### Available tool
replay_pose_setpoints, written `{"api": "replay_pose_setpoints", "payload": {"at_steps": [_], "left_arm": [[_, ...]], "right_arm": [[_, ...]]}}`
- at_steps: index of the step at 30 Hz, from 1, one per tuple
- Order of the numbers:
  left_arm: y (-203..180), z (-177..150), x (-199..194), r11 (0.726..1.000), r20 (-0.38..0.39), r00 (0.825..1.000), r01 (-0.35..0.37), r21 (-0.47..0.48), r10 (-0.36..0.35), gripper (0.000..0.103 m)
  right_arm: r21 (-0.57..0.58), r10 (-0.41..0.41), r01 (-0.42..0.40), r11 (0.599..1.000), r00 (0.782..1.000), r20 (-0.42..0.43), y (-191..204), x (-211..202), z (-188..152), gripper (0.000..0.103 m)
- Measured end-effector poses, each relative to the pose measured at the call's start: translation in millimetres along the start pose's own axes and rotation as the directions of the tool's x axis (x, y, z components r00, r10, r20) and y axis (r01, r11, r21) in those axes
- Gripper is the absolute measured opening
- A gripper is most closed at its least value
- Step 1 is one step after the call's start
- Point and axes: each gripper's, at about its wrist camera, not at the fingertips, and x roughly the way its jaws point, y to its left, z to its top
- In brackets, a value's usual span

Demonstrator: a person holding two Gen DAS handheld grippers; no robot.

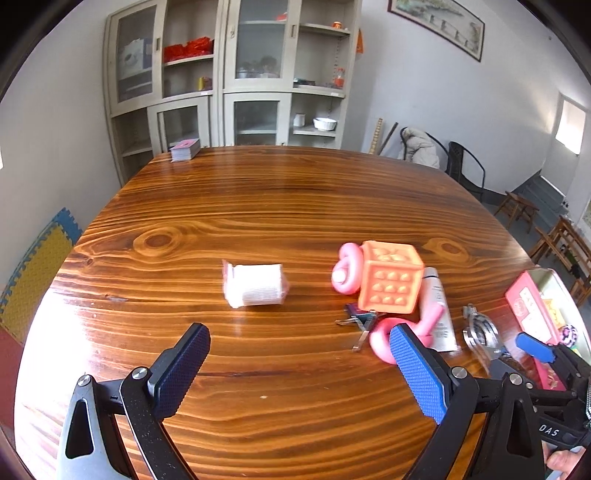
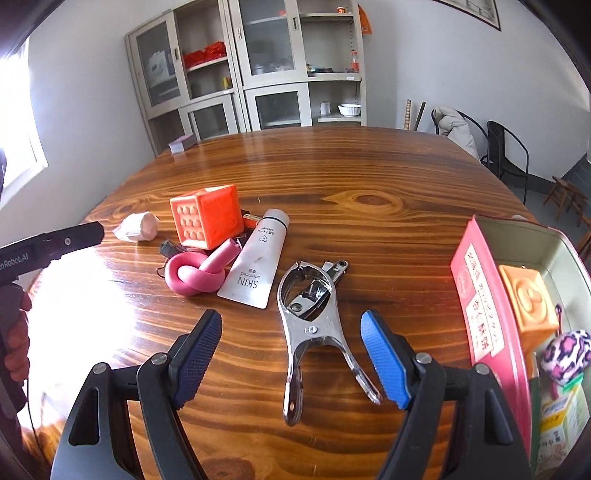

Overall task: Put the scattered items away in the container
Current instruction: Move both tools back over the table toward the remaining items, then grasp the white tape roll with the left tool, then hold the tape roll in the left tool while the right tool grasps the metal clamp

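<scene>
a glossy round wooden table (image 1: 280, 206) with strong dark grain and a few knots fills both views, with hard window glare on its left part. on the floor to the far left lies a blue and yellow foam mat (image 1: 33, 273). behind the table stands a grey glass-door cabinet (image 1: 229, 74) with red items, a white bowl and a cup on its shelves; a stack of cards (image 1: 185, 149) sits at the table's far left edge. further right are a framed picture (image 1: 439, 22) high on the white wall, black chairs (image 1: 465, 166) with a pale jacket, and wooden stools.

the left gripper (image 1: 299, 365) hangs above bare wood with its jaws spread wide, grasping nothing. ahead of it lies a white gauze roll (image 1: 255, 284), alone. to the right is a cluster: an orange cube (image 1: 391, 277) touching a knotted pink foam tube (image 2: 199, 271), keys (image 1: 360, 319) beside them, and a white skin cream tube (image 2: 255, 264) resting against the pink one.

the right gripper (image 2: 291, 358) is likewise released, its blue pads on either side of a metal spring clamp (image 2: 314, 325) lying flat on the table, not touching it.

at the far right sits the open tin container (image 2: 561, 243), its red lid (image 2: 484, 314) propped along its left wall. inside are another orange cube (image 2: 528, 299), a pink spotted fuzzy ball (image 2: 565, 354) and a small green and yellow box (image 2: 561, 417).
</scene>
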Motion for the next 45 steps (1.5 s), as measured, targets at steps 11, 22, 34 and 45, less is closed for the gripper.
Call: {"api": "replay_pose_setpoints", "payload": {"at_steps": [11, 22, 34, 45], "left_arm": [[23, 13, 52, 0.993, -0.036, 0.992, -0.118, -0.013, 0.118, 0.099], [22, 23, 108, 0.987, -0.115, 0.98, -0.159, 0.013, 0.16, 0.078], [20, 20, 91, 0.997, -0.075, 0.994, -0.083, -0.007, 0.082, 0.043], [9, 27, 62, 0.999, -0.018, 0.999, -0.037, -0.019, 0.036, 0.043]], "right_arm": [[0.025, 0.022, -0.021, 0.999, 1.0, -0.011, -6, 5, -3, 0.081], [0.017, 0.043, -0.043, 0.999, 0.999, -0.012, -2, 6, -3, 0.081], [0.04, 0.067, -0.065, 0.997, 0.996, -0.054, -5, 13, -4, 0.043], [0.055, 0.081, -0.078, 0.995, 0.996, -0.039, -8, 9, -6, 0.025]]}}
